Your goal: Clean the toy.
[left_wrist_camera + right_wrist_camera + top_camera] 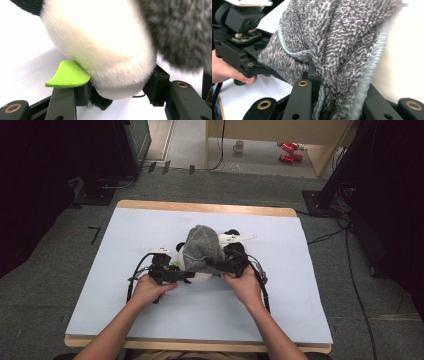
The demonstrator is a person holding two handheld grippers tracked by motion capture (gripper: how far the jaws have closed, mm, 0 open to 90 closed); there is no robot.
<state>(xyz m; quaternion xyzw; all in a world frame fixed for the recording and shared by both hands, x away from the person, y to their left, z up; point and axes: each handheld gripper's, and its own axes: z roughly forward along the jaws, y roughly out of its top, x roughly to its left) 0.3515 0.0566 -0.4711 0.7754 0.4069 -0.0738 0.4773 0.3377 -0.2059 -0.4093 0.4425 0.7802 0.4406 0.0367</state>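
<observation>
The left claw grips the white plush panda toy at its underside, beside a green felt leaf. The right claw pinches the grey knitted cloth draped over the panda, which lies mid-table.

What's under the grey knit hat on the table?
Under the grey knit hat sits a plush panda: white fur, black patches and a green felt leaf show below its edge. The head beneath the hat is covered, so nothing of it can be seen.
</observation>
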